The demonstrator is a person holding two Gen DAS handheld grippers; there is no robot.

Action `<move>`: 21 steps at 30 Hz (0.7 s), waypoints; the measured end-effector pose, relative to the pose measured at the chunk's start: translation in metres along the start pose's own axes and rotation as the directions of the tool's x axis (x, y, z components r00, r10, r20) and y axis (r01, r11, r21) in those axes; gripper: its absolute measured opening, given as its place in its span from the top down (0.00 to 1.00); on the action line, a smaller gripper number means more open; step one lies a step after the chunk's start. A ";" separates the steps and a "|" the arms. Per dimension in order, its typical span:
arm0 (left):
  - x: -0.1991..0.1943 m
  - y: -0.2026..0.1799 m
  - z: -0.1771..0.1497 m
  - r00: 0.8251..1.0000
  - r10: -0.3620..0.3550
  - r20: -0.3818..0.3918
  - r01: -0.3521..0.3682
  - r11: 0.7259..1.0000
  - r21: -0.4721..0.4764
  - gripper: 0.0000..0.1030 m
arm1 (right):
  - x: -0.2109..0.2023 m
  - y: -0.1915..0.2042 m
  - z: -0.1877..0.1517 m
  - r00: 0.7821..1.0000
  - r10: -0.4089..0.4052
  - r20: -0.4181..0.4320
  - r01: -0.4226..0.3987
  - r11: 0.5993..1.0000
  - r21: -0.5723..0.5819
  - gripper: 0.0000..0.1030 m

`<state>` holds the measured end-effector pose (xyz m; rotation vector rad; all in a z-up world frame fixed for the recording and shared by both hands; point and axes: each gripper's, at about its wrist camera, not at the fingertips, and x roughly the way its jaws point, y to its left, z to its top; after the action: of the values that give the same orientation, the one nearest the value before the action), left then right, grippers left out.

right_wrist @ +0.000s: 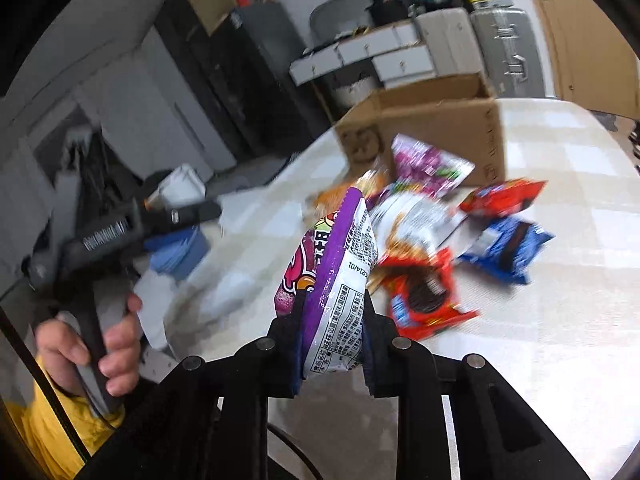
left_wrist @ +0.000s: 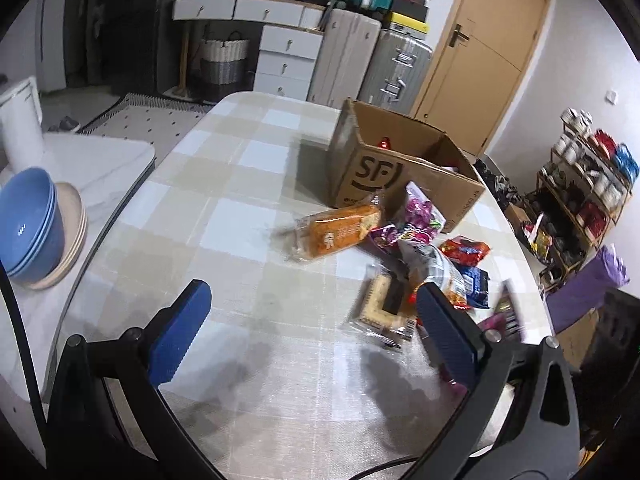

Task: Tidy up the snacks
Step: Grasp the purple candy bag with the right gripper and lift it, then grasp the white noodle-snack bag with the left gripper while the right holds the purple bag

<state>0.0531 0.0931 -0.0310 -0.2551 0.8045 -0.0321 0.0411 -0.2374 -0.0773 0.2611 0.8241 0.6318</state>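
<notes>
purple candy bag is clamped in the right tool, off the counter. left tool stands apart, empty. most snacks lie beside the cardboard box at the frame's middle right; little seems sorted yet.

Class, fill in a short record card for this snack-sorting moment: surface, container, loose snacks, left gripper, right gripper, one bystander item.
surface: checked tablecloth
container: open cardboard box, upright at the far side of the snack pile
loose snacks: orange cake pack, red cookie pack, blue cookie pack, others in a heap
left gripper: open, empty, over the table
right gripper: shut on purple snack bag, lifted off the table
bystander item: stacked blue bowls on side surface
</notes>
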 end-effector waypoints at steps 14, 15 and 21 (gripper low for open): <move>0.023 -0.015 -0.009 0.998 0.025 -0.063 -0.022 0.998 0.050 0.01 | -0.032 -0.015 0.011 0.997 -0.016 0.072 0.013 0.999 0.049 0.79; 0.025 -0.018 -0.008 0.998 0.016 -0.066 -0.012 0.998 0.056 0.01 | -0.035 -0.017 0.012 0.997 -0.025 0.077 0.020 0.998 0.060 0.79; 0.048 -0.052 0.004 0.992 -0.073 -0.105 0.082 0.993 0.085 0.01 | -0.053 -0.037 0.015 0.989 -0.119 0.093 0.107 0.986 0.126 0.79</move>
<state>0.0930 0.0377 -0.0495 -0.2010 0.8917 -0.1545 0.0404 -0.2992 -0.0524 0.3506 0.7759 0.4595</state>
